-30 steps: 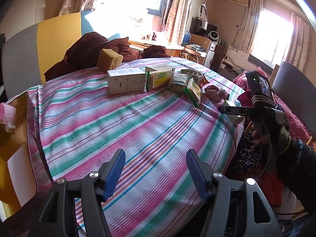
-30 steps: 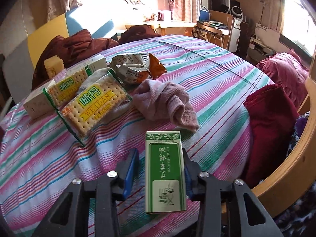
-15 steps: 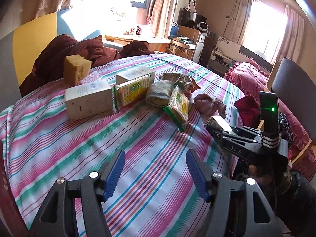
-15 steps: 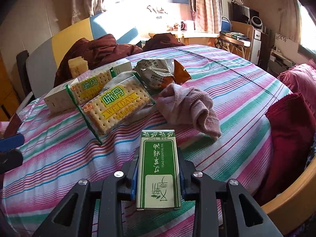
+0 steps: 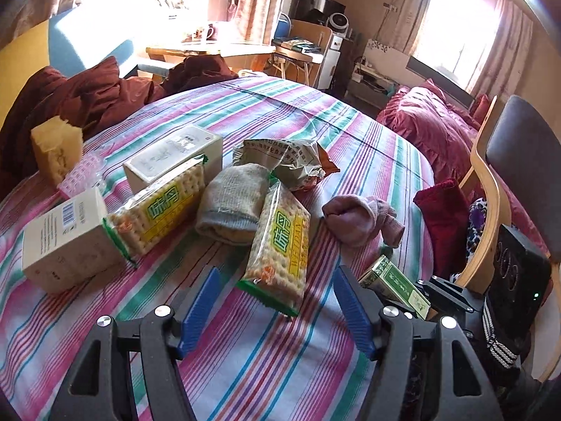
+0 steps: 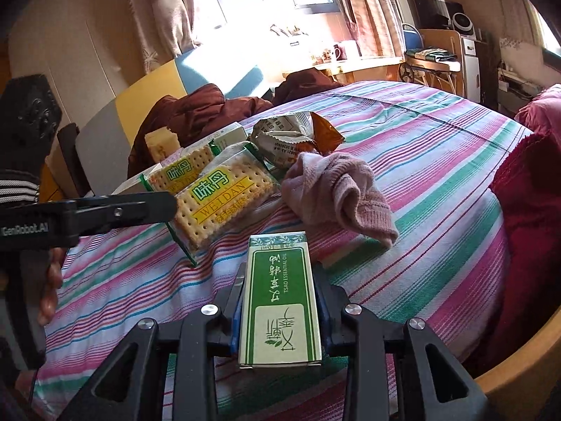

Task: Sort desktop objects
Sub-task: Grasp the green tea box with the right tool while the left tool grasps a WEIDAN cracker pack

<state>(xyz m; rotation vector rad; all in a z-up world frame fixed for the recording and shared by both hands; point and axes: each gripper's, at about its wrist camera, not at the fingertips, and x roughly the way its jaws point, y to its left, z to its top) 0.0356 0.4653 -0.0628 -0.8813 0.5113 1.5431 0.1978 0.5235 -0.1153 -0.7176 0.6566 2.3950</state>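
Striped tabletop (image 5: 368, 147), cluttered. Right tongs (image 6: 280, 301) clamped on green box (image 6: 280, 301), long axis along the fingers. Left tongs (image 5: 277, 312) apart, empty; cracker pack (image 5: 280, 245) lies just ahead, lengthwise.

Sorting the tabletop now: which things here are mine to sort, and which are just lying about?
To sort: green box in the right gripper, cracker packs, socks, white boxes, sponge.
Lying about: maroon clothing, chair, mug.
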